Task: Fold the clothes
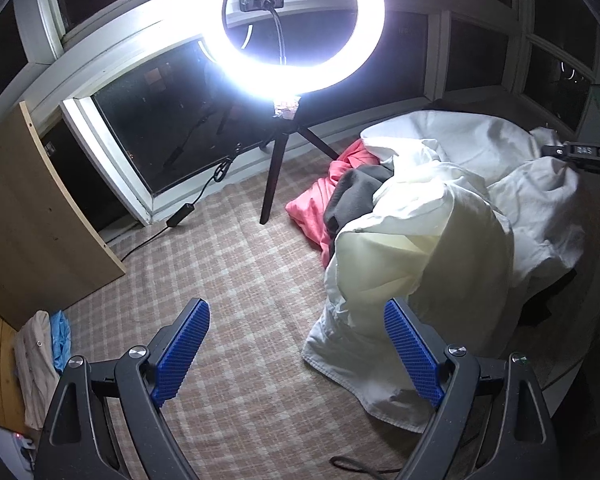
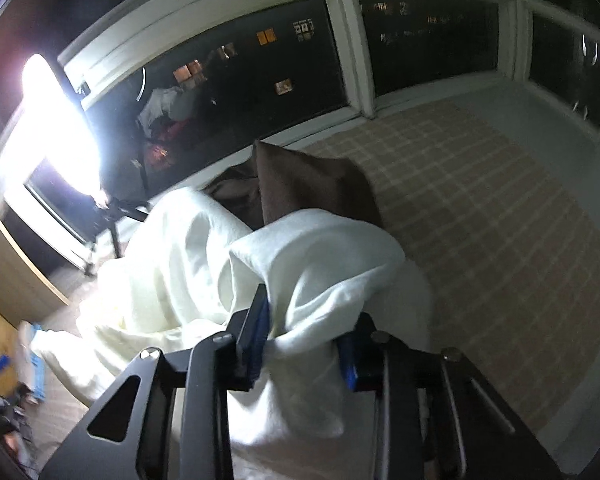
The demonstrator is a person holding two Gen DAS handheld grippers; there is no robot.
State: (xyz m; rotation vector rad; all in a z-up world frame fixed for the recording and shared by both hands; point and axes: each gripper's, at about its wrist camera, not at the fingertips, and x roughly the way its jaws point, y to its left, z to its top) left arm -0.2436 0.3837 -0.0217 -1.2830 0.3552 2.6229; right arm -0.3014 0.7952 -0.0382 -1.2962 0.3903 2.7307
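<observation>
A large white garment (image 1: 428, 256) is bunched up and lifted on the checked cloth surface (image 1: 228, 264), its lower hem trailing near my left gripper. My left gripper (image 1: 296, 340) stands open above the cloth, nothing between its blue pads (image 1: 182, 354); its right finger is close to the white fabric. My right gripper (image 2: 304, 332) is shut on a fold of the white garment (image 2: 320, 264), holding it up. The right gripper's body (image 1: 580, 152) shows at the right edge of the left wrist view. A pink garment (image 1: 320, 196) and a dark grey garment (image 1: 352, 196) lie behind the white one.
A bright ring light (image 1: 296, 20) on a tripod (image 1: 276, 172) stands by the dark windows, its cable (image 1: 188, 208) running left. A wooden panel (image 1: 32, 216) is on the left, with folded beige and blue clothes (image 1: 40, 360) below. A brown garment (image 2: 312, 184) lies beyond the white one.
</observation>
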